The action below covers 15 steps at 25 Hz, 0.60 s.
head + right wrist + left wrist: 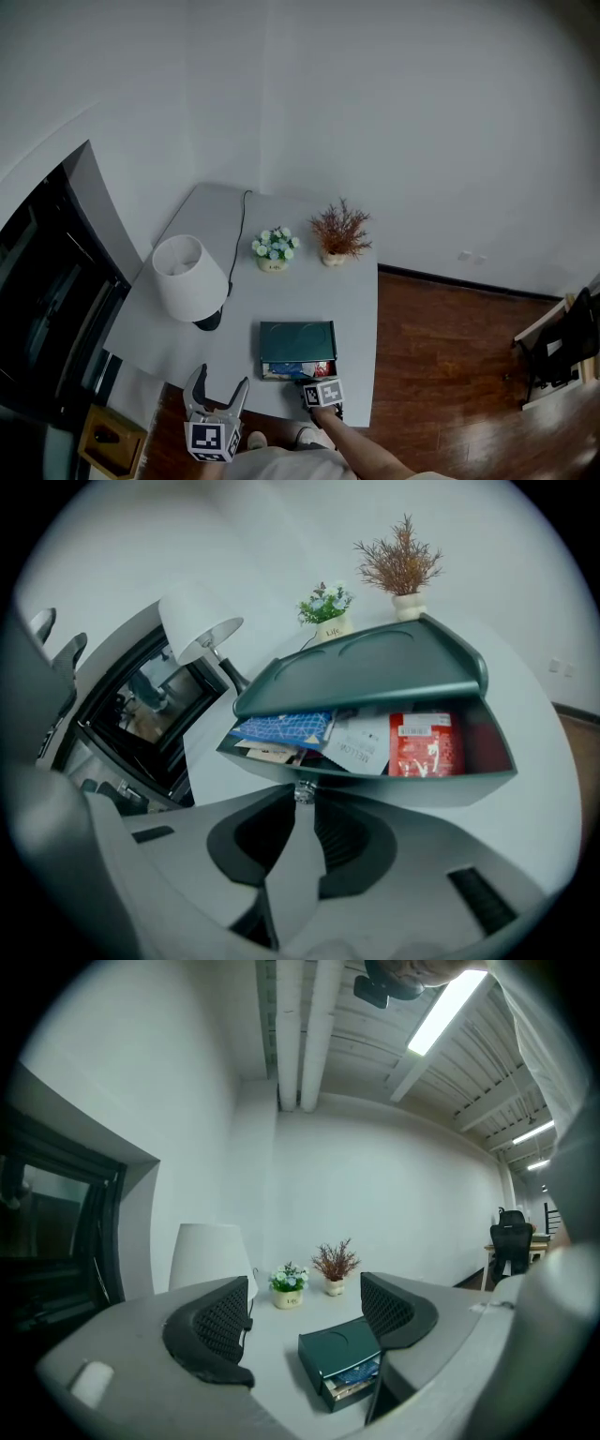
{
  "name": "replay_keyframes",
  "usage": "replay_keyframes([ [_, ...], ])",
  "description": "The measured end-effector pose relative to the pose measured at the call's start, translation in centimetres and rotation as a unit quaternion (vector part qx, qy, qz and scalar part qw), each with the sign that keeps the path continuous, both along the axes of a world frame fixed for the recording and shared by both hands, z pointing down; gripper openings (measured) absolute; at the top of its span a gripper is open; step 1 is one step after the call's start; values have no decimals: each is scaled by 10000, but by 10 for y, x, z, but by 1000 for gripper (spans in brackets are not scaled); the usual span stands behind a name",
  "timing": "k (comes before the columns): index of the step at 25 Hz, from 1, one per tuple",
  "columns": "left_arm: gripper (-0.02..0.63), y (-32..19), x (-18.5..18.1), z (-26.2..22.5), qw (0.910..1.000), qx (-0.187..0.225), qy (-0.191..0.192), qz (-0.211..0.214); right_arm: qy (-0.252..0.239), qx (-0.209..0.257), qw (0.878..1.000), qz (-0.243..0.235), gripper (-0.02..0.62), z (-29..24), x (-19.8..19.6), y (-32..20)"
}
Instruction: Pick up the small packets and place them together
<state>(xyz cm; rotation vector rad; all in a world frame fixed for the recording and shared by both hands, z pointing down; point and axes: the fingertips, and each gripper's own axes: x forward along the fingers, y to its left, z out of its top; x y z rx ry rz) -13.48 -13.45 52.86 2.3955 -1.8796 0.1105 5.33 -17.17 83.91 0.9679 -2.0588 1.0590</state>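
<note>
A white tabletop [354,305] carried a white-shaded table lamp [187,275] and a dark green box [297,339], whose drawer [375,787] stood open toward the near edge. The left gripper [303,1318] hung by that edge, its jaws spread wide with nothing between them. The right gripper [302,804] met the drawer front, its jaws pinched on a small silver knob [302,792]. Inside the drawer lay the small packets, a blue packet [286,728], a white packet [363,743] and a red packet [427,745], side by side.

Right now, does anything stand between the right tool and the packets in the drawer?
Yes. The drawer's front wall stands between the right tool and the packets; the tool is shut on the wall's small knob. The box top overhangs them from above.
</note>
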Motion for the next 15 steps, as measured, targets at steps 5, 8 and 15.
replay_keyframes([
  [5, 360, -6, 11, 5, 9998, -57, 27, 170, 17, -193, 9997, -146, 60, 2, 3, 38],
  [8, 360, -9, 19, 6, 9996, -62, 34, 268, 80, -306, 9992, -225, 60, 4, 6, 60],
  [15, 360, -14, 35, 12, 9985, -118, -32, 525, 286, -244, 9982, -458, 60, -1, 9, 71],
])
